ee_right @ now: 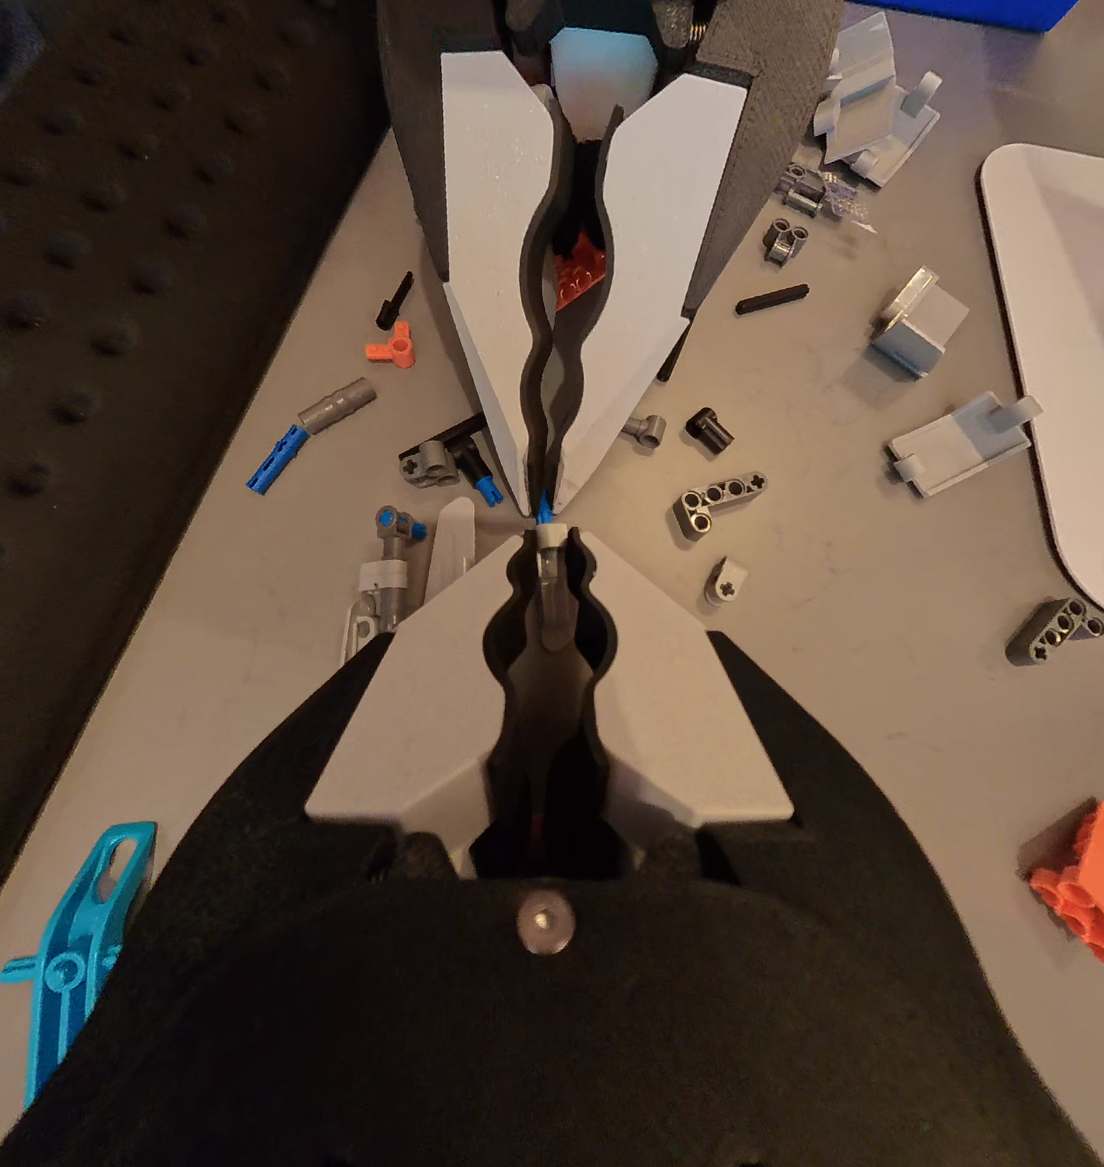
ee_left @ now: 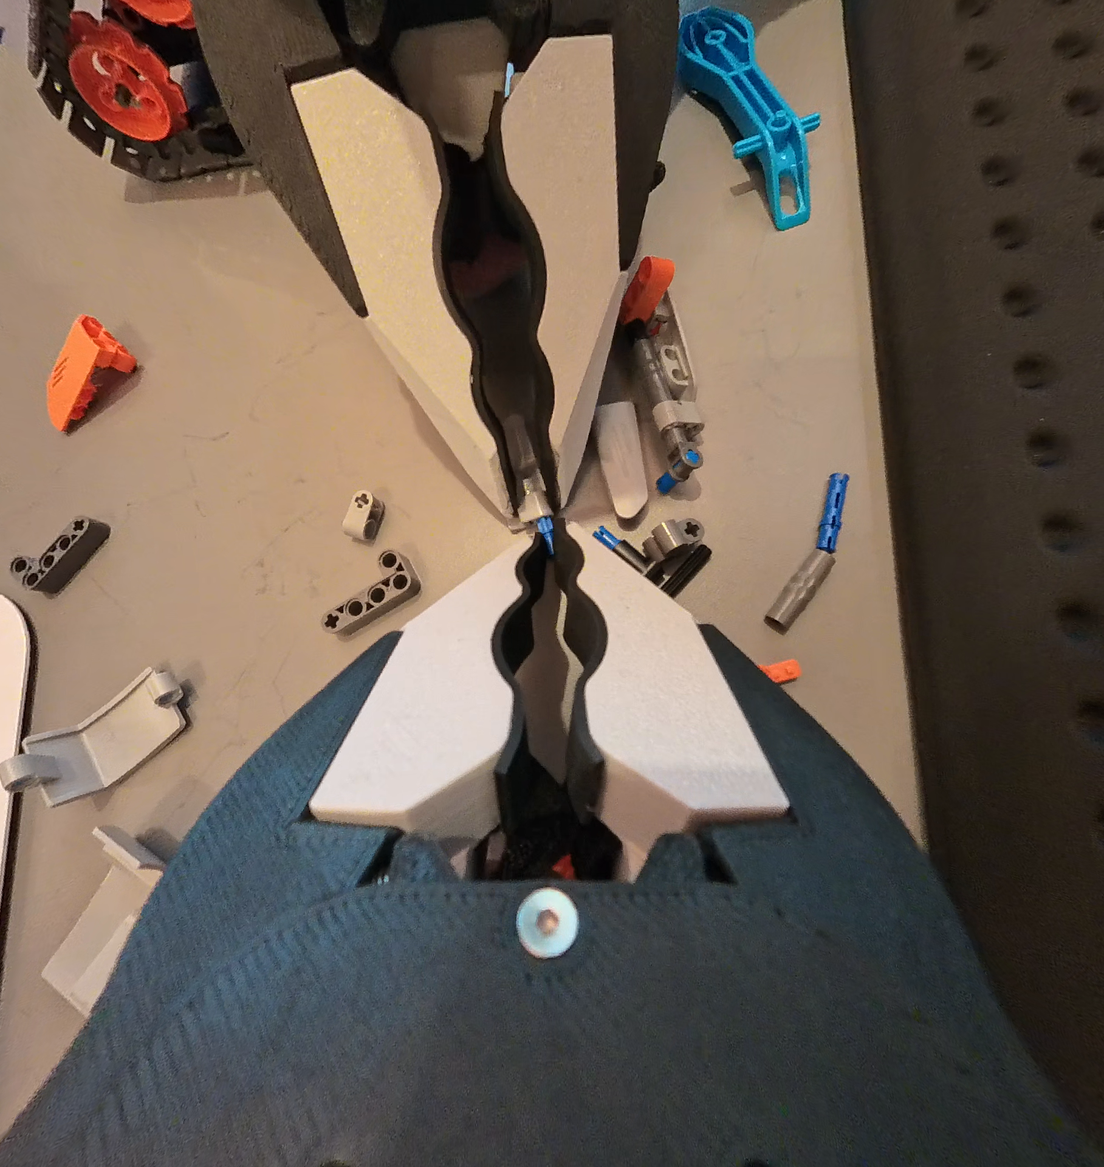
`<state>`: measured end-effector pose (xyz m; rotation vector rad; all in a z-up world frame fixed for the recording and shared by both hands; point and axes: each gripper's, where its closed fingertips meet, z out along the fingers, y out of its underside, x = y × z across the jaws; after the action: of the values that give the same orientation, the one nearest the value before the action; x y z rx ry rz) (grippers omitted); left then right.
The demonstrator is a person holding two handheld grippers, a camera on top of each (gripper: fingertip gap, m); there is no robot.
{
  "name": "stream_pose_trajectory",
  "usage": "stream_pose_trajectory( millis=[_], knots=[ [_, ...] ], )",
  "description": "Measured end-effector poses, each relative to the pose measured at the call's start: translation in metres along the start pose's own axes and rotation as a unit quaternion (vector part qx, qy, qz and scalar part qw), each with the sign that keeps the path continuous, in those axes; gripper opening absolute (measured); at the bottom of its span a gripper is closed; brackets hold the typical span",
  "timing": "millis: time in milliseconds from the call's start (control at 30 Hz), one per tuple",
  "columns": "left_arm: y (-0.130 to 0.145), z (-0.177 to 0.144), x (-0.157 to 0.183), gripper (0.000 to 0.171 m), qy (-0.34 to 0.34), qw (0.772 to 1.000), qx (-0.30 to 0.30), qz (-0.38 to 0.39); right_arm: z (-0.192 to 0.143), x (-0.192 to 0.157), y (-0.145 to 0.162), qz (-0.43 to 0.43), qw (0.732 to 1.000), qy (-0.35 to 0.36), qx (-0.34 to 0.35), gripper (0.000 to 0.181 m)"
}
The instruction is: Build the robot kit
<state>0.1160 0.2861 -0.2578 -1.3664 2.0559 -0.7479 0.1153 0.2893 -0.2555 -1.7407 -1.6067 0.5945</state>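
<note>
Overhead, two grippers meet tip to tip above a grey table (ee_left: 221,391) strewn with toy building parts.

Hidden: the far end of the blue pin (ee_left: 546,538) sits inside the left gripper's tips, so its length is unclear; the treaded wheel (ee_left: 120,88) with its orange hub is cut off at the top edge of the left wrist view.

Hard to make out: a red shape deep between the left gripper's fingers, seen from the right wrist view, is perhaps another part.

Left gripper (ee_left: 548,556): dark teal body, white fingers with wavy black pads, pressed together on the blue pin's end; it points straight at the other gripper.

Right gripper (ee_right: 550,537): black body, fingers clamped along a grey rod (ee_right: 552,593) with a white collar, the rod lying lengthwise between the pads.

Join: the blue pin sticks out of the rod's collar end, bridging the two sets of tips just above the table.

Nearby, left view: a grey angled beam (ee_left: 372,592) just left of the tips, an orange wedge (ee_left: 85,372) well apart, a turquoise lever (ee_left: 751,107) at upper right.

Nearby, right view: a grey sleeve with a blue pin (ee_right: 309,432) beside a dark dimpled mat (ee_right: 126,316); a white tray (ee_right: 1067,353) at right.
</note>
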Motion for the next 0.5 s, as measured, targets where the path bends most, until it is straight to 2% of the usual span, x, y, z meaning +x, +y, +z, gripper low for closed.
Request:
stream_pose_trajectory(
  millis=[267,367,433,500],
  knots=[
    [-0.001,0.001,0.0,0.001,0.0,1.0,0.001,0.005,0.003,-0.001,-0.003,-0.007,1.0,0.002,-0.002,0.007],
    [-0.001,0.001,0.0,0.002,-0.019,1.0,0.001,0.016,0.002,-0.001,-0.002,-0.017,1.0,0.011,-0.004,0.007],
    [-0.003,0.001,0.0,0.004,-0.037,0.999,0.001,0.028,0.0,-0.001,-0.001,-0.038,0.999,0.022,-0.01,0.007],
    [-0.008,-0.009,-0.005,0.014,-0.055,0.998,0.011,0.02,-0.005,0.004,-0.004,-0.058,0.997,0.051,-0.012,0.007]
  ],
)
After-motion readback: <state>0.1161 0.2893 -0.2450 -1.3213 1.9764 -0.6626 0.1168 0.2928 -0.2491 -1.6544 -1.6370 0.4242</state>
